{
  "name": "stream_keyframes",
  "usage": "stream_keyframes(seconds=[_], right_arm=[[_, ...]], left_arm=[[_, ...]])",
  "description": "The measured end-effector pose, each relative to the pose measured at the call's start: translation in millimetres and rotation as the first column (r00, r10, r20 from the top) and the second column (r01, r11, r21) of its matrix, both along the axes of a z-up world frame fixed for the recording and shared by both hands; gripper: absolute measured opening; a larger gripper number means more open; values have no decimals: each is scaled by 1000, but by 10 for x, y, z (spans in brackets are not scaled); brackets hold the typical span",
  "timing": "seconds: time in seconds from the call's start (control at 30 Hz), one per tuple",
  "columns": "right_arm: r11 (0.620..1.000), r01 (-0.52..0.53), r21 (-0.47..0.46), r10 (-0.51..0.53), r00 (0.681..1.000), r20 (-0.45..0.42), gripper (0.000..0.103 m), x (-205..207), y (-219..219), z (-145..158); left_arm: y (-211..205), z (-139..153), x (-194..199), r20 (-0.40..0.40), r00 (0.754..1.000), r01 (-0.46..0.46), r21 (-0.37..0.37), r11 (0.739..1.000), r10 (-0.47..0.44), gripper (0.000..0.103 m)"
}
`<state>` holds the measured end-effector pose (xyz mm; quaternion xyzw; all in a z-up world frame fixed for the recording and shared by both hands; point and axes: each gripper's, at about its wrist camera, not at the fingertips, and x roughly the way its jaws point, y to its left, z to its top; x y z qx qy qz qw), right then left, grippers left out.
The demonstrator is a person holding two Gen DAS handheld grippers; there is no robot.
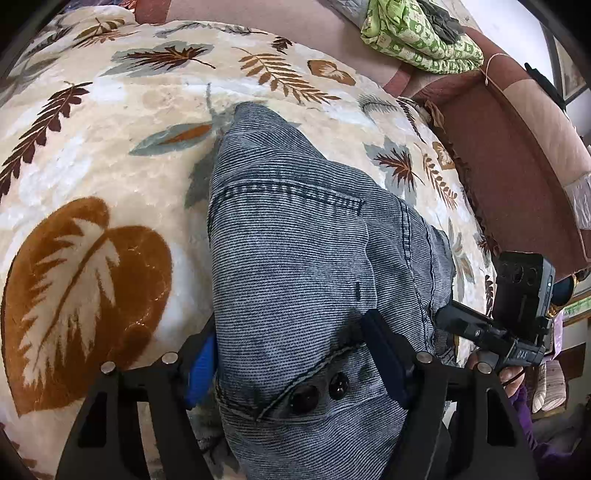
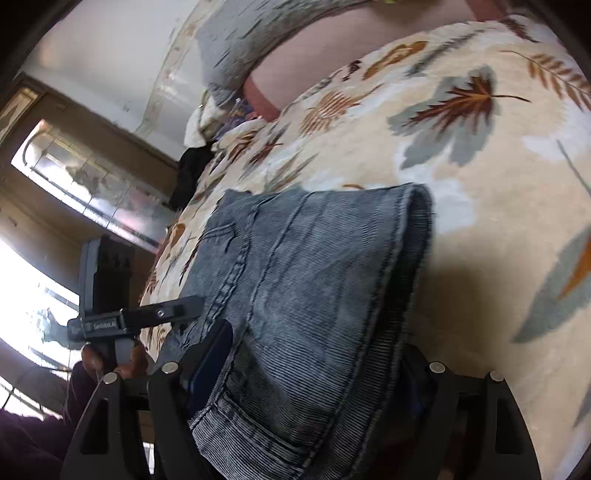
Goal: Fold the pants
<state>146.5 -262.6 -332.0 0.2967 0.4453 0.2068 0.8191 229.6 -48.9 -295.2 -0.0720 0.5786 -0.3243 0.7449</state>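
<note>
The pants (image 1: 295, 236) are blue-grey denim, lying bunched on a cream blanket with leaf prints (image 1: 110, 122). My left gripper (image 1: 295, 362) has its jaws around the waistband near two dark buttons (image 1: 317, 393), shut on the cloth. The right gripper's body (image 1: 517, 314) shows at the right edge of the left wrist view. My right gripper (image 2: 317, 373) is shut on the other side of the pants (image 2: 314, 280), by a back pocket seam. The left gripper's body (image 2: 122, 317) shows at the left of the right wrist view. The far fold (image 2: 417, 199) hangs over.
A green patterned cloth (image 1: 417, 33) lies on the reddish-brown sofa back (image 1: 498, 147) beyond the blanket. A grey pillow (image 2: 236, 40) and dark clothing (image 2: 192, 173) sit at the blanket's far end. A bright window (image 2: 44, 295) is at left.
</note>
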Motion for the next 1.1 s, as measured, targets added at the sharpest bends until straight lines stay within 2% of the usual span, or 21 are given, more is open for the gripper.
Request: stream_keyframes(seconds=[0.03, 0.1, 0.13, 0.17, 0.3, 0.33, 0.47, 0.6, 0.77, 0.87, 1.0, 1.1], right_arm=[[1000, -7, -10, 7, 1000, 5, 79, 6, 30, 9], [999, -15, -32, 15, 1000, 9, 66, 26, 76, 28], [999, -22, -45, 22, 1000, 10, 52, 33, 108, 38], [998, -25, -56, 26, 999, 18, 46, 26, 131, 54], [993, -24, -114, 32, 997, 65, 35, -11, 234, 224], [992, -23, -121, 32, 996, 78, 33, -13, 245, 276], [987, -21, -161, 42, 991, 128, 33, 55, 310, 505], [985, -8, -173, 40, 982, 184, 33, 239, 291, 719], [989, 17, -144, 12, 980, 200, 33, 612, 236, 734], [992, 22, -126, 0, 985, 170, 33, 901, 237, 582], [994, 30, -105, -21, 996, 84, 33, 1260, 218, 210], [998, 62, -14, -62, 998, 25, 38, 1382, 76, -82]], left_arm=[[-8, 0, 5, 0, 1000, 0, -1, 1000, 0, 69], [-13, 18, 8, 7, 1000, 0, -2, 1000, 0, 61], [-24, 41, -1, 18, 1000, 4, 0, 1000, -4, 56], [-26, 54, -4, 27, 1000, 7, 3, 1000, -7, 53], [-32, 144, -27, 57, 998, 4, 21, 1000, -5, 34], [-29, 179, -25, 60, 998, 2, 17, 1000, -3, 33], [-51, 348, -9, 103, 995, -1, 36, 999, -2, 31], [-60, 630, 98, 195, 981, -19, 43, 999, 10, 30], [-55, 780, 407, 242, 969, -54, 55, 997, 39, 30], [-71, 673, 636, 251, 966, -85, 91, 992, 59, 30], [-102, 284, 958, 203, 975, -122, 145, 982, 91, 31], [-1, 45, 1089, 165, 977, -157, 125, 980, 135, 36]])
